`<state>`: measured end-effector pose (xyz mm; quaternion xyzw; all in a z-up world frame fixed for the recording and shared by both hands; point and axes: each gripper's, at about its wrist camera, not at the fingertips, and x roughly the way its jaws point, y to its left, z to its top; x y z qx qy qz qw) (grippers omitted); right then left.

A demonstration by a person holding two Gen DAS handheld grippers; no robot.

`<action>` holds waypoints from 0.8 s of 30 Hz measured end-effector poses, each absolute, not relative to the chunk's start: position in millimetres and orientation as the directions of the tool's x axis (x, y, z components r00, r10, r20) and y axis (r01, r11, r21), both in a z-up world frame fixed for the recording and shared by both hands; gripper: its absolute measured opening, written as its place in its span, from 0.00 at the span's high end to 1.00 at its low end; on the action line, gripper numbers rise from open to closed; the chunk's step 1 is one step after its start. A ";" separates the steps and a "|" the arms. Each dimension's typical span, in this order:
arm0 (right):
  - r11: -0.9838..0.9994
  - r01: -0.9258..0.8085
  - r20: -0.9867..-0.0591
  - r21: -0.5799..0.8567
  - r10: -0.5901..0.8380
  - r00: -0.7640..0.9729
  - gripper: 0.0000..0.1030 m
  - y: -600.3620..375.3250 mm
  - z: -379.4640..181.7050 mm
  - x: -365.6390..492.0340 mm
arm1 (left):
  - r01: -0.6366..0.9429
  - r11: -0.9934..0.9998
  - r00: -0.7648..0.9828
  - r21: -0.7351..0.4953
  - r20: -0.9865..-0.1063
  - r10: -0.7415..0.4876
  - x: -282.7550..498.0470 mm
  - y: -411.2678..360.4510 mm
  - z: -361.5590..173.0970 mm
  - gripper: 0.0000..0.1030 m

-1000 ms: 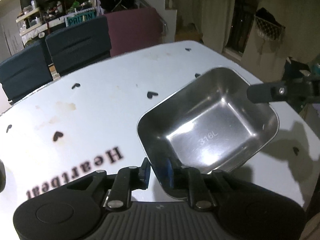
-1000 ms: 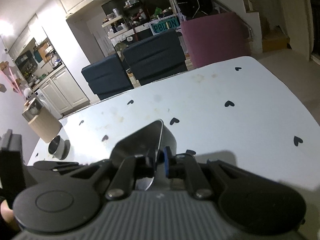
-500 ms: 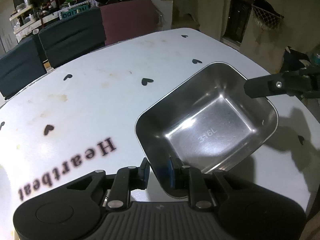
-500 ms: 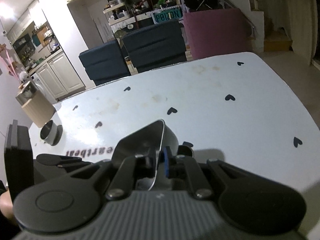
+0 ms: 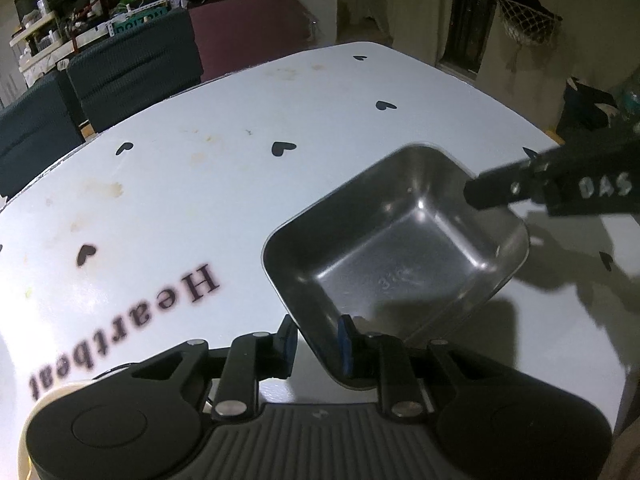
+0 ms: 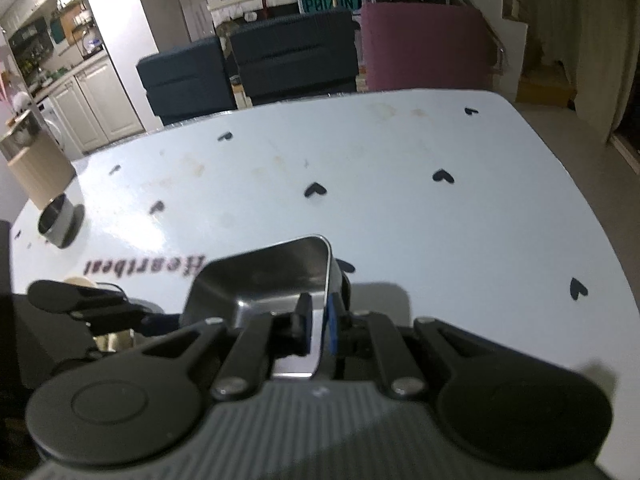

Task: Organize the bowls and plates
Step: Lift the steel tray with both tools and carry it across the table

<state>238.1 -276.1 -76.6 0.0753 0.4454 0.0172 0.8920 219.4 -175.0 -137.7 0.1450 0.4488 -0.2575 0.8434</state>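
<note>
White tabletop (image 5: pixel 208 184) printed with black hearts lies beneath both grippers. Left gripper (image 5: pixel 316 340) pinches the near rim of the rectangular stainless-steel bowl (image 5: pixel 400 264); right gripper (image 6: pixel 318 328) clamps the opposite rim, bowl held between them.

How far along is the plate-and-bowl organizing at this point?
Nothing looks stacked or put away yet. In hand: the steel tray is gripped at opposite rims, by the left gripper and the right gripper, above the white table. Left: setting it down, and the small steel cup sits apart at the far left.
</note>
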 end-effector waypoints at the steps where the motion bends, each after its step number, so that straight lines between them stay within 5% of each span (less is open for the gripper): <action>1: 0.989 0.037 -0.799 0.144 0.094 0.594 0.90 -276.8 -79.0 239.5 | 0.557 0.831 0.462 0.005 -0.833 -0.304 220.0 -174.5 -137.8 0.78; 11: 1.000 -0.004 -0.871 0.026 0.025 0.490 0.93 -271.1 -111.8 254.6 | 0.564 0.826 0.439 -0.024 -0.837 -0.325 224.0 -171.7 -137.6 0.78; 24: 0.992 0.053 -0.866 0.118 0.077 0.494 0.97 -289.8 -120.5 272.7 | 0.534 0.842 0.435 -0.079 -0.828 -0.354 234.1 -165.7 -137.4 0.78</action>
